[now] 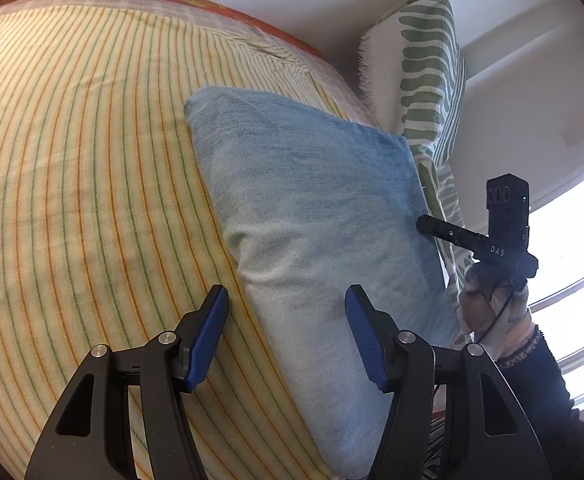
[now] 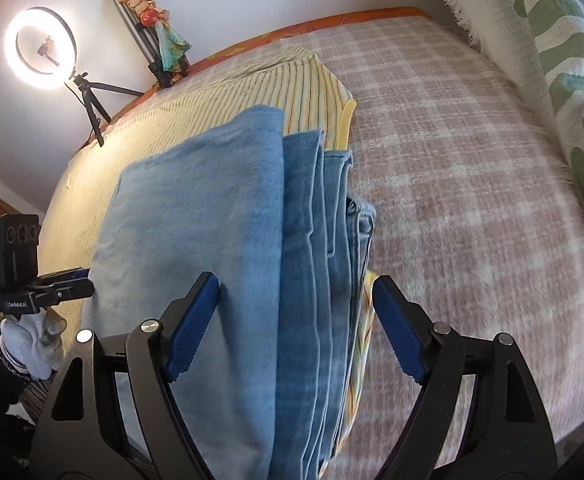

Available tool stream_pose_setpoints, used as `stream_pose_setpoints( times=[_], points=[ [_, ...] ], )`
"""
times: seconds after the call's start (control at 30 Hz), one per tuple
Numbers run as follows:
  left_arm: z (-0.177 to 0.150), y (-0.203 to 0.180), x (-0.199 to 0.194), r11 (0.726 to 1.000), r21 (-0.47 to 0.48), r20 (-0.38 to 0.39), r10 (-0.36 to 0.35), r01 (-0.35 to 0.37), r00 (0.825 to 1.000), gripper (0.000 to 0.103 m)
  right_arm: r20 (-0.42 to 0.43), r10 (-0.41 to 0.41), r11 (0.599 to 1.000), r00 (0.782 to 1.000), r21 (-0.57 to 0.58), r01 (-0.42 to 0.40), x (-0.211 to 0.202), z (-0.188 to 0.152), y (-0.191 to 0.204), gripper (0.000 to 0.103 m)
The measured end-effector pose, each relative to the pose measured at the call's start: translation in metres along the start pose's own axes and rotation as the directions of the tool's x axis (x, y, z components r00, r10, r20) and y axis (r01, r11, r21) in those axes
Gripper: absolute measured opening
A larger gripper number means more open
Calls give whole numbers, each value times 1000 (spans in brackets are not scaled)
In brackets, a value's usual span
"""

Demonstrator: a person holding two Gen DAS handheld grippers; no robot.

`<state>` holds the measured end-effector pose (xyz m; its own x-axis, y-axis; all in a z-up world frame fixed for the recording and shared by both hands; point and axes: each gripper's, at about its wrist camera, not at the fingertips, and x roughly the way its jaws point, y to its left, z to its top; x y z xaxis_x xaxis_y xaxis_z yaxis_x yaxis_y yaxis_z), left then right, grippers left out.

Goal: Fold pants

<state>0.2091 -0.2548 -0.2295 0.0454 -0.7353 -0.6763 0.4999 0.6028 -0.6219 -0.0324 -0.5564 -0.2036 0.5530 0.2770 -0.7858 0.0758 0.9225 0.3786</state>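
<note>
Left wrist view: the folded blue jeans (image 1: 312, 208) lie on the striped yellow sheet (image 1: 83, 168), beside the green-patterned cushion (image 1: 428, 80). The left gripper (image 1: 287, 336) hovers with jaws apart, empty, straddling the near edge.

Right wrist view: the right gripper (image 2: 294, 320) stands wide open over the stacked layers, apparently let go so the bundle rests.

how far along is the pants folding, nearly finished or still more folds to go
Nearly finished, it seems. Done: the blue pants lie as a compact stack on the striped sheet, with several folded layers showing along one edge in the right wrist view. In hand: nothing; the left gripper and right gripper both stand open over the stack with no cloth pinched. Left: perhaps squaring the uneven layer edges.
</note>
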Motion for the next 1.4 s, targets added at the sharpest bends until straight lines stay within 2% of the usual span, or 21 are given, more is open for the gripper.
stream_pose_setpoints(
  times=[0.2, 0.33, 0.53, 0.63, 0.7, 0.77, 0.83, 0.9, 0.93, 0.97, 1.07, 1.17, 1.4],
  points=[
    [8, -2, 8, 1000, 15, 5, -8, 8, 1000, 60, 14, 99, 995, 995, 22, -99, 15, 2, -7, 81],
    [15, -4, 14, 1000, 5, 5, -27, 27, 1000, 60, 20, 85, 996, 996, -31, -85, 13, -2, 10, 50],
    [17, -19, 21, 998, 51, 21, -31, 30, 999, 59, 31, -5, 997, 1000, -72, 7, 5, -4, 24, 27],
    [18, -24, 19, 997, 67, 31, -42, 40, 999, 43, 35, -49, 993, 998, -110, 53, 4, -4, 33, 23],
    [19, -27, 20, 996, 83, 32, -37, 34, 999, 43, 29, -65, 989, 997, -134, 68, 6, -4, 36, 23],
    [19, -27, 22, 997, 80, 35, -24, 21, 999, 43, 17, -37, 995, 999, -95, 39, 8, -3, 27, 25],
    [21, -26, 26, 998, 61, 31, -29, 27, 999, 50, 30, -18, 998, 999, -55, 19, 9, -2, 22, 28],
    [21, -26, 26, 998, 61, 34, -33, 31, 999, 50, 46, -67, 993, 997, -94, 71, 10, -5, 30, 27],
    [21, -29, 26, 997, 75, 37, -23, 20, 999, 46, 54, -109, 985, 993, -131, 115, 9, -7, 39, 24],
    [20, -32, 24, 996, 94, 47, -14, 10, 999, 37, 60, -141, 977, 988, -151, 148, 7, -8, 46, 23],
    [20, -39, 14, 993, 121, 65, -26, 18, 998, 23, 80, -165, 975, 983, -136, 174, -4, -6, 55, 17],
    [20, -48, 1, 988, 150, 84, -46, 33, 995, 18, 124, -159, 975, 980, -137, 175, -25, -7, 66, 15],
    [17, -72, -30, 974, 207, 121, -117, 91, 986, 17, 204, -153, 970, 967, -158, 187, -70, -11, 97, 14]
  ],
)
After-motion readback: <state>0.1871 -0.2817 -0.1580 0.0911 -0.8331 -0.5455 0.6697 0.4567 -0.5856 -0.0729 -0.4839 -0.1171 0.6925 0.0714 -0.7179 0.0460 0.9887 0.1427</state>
